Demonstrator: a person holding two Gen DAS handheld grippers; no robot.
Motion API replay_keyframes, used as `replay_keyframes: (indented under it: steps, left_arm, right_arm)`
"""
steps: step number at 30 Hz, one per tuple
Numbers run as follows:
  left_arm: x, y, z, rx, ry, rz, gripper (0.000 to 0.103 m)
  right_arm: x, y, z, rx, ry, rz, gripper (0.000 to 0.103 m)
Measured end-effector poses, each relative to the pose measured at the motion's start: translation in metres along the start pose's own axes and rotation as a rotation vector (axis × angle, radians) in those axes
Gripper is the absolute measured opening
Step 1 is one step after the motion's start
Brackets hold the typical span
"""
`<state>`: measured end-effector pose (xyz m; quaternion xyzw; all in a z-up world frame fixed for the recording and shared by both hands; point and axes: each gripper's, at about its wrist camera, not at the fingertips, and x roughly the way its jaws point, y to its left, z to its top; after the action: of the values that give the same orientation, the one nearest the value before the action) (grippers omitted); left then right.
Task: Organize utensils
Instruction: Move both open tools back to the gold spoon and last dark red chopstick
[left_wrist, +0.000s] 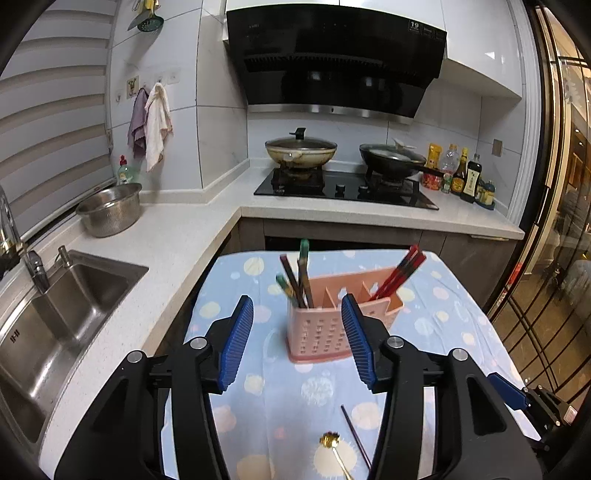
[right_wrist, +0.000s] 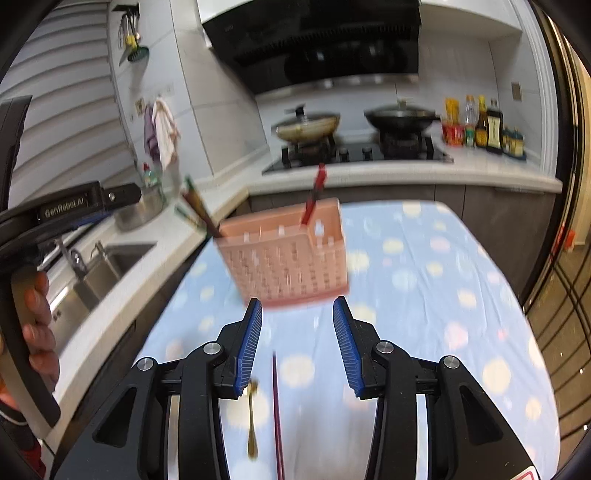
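Kitchen; dotted blue tablecloth (left_wrist: 436, 317) carried the pink caddy (left_wrist: 325, 332). My left gripper (left_wrist: 297, 339) and right gripper (right_wrist: 297, 347) both had jaws apart, holding nothing. Gold spoon (right_wrist: 252, 417) and a loose chopstick (right_wrist: 276, 410) lay before the caddy. Only the right view, blurred, showed the hand (right_wrist: 37, 325).

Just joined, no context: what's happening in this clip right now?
A person holds two handheld grippers over a table with a dotted blue cloth. Both the left gripper and the right gripper are open and empty. The pink utensil caddy already holds dark chopsticks and red chopsticks. A gold spoon and a single dark chopstick lie loose on the cloth.
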<state>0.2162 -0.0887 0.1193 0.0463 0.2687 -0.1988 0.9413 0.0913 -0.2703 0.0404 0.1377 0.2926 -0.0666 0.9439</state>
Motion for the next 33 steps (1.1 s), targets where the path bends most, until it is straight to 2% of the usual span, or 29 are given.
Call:
replay_keyframes:
  steps: [7, 12, 15, 21, 25, 28, 33]
  left_arm:
    - [-0.002, 0.006, -0.083, -0.016, 0.167, 0.01, 0.049]
    - [-0.004, 0.007, -0.135, -0.011, 0.264, 0.03, 0.05]
    - [-0.006, 0.007, -0.159, -0.012, 0.305, 0.035, 0.055]
    - [-0.005, 0.004, -0.193, -0.012, 0.37, 0.028, 0.055]
    - [-0.004, 0.0, -0.201, -0.003, 0.39, 0.021, 0.057]
    - [-0.003, -0.003, -0.202, -0.001, 0.394, 0.018, 0.061]
    - [-0.002, -0.006, -0.204, 0.007, 0.403, 0.013, 0.061]
  right_arm:
    - [-0.003, 0.011, -0.089, -0.028, 0.18, -0.003, 0.04]
    - [0.005, 0.016, -0.136, -0.06, 0.275, -0.002, 0.04]
    - [0.011, 0.017, -0.156, -0.083, 0.311, -0.016, 0.04]
    - [0.02, 0.019, -0.169, -0.095, 0.343, -0.01, 0.037]
    - [0.024, 0.018, -0.171, -0.1, 0.352, -0.017, 0.032]
    - [0.026, 0.017, -0.174, -0.104, 0.363, -0.024, 0.024]
    - [0.026, 0.016, -0.175, -0.116, 0.359, -0.032, 0.017]
